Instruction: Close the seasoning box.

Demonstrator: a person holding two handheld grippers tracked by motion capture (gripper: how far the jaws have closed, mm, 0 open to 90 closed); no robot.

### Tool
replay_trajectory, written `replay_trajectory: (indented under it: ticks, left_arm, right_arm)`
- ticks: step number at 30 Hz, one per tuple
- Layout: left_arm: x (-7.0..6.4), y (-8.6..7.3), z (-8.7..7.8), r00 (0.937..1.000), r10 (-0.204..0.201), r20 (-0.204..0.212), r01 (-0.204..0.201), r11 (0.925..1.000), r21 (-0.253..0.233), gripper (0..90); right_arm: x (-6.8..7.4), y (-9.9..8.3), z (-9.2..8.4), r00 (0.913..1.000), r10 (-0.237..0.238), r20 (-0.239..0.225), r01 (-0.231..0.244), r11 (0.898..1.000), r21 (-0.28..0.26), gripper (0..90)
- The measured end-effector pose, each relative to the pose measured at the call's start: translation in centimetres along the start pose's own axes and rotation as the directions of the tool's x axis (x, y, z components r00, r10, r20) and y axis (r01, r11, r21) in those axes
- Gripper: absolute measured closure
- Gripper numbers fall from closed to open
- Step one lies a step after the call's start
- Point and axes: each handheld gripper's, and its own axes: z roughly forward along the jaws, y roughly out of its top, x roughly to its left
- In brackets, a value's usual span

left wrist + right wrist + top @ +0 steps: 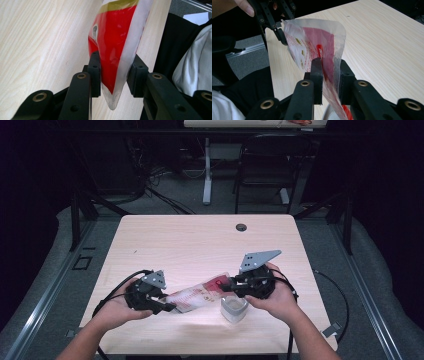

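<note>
Over the desk: I hold a red-and-clear plastic pouch [200,296] stretched between my two grippers, above the near half of the pale wooden desk [200,240].
Left gripper [167,307]: from the high view it sits at the pouch's near-left end, in my left hand [117,307].
Left jaws: clamped on the pouch; in the left gripper view [113,75] both black pads press its clear sealed edge and red panel, and a corner of the film hangs down below them.
Right gripper [231,284]: at the pouch's far-right end, in my right hand [277,297], with its grey three-cornered plate [257,260] on top.
Right jaws: clamped on the pouch; in the right gripper view [331,75] the pads squeeze the film, which curves up and away toward my other gripper [279,27].
Cup: a small clear cup [234,308] stands on the desk just below the right gripper; the high view shows it whole, the right gripper view just a sliver of rim [327,113] under the jaws.
Printing: white marks on the pouch's clear side show in the right gripper view; too small to read.
Beyond the desk: the high view takes in a dark chair [267,162] on the floor.
</note>
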Motion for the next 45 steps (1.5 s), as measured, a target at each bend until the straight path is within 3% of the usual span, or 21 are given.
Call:
replay_trajectory:
  ticks: [28,45]
  left_arm:
    - [0.3,2.3,-1.8,0.9999,0.013,-0.007,-0.013,0.9998,0.012,69.3]
    - [0.5,3.4,-2.3,0.9997,0.022,-0.009,-0.022,0.9997,0.007,69.8]
  right_arm:
    - [-0.9,-2.3,-0.7,0.9963,0.084,-0.016,-0.085,0.994,-0.072,83.7]
    - [-1.3,-3.4,-1.0,0.9939,0.111,0.0,-0.11,0.989,-0.102,84.2]
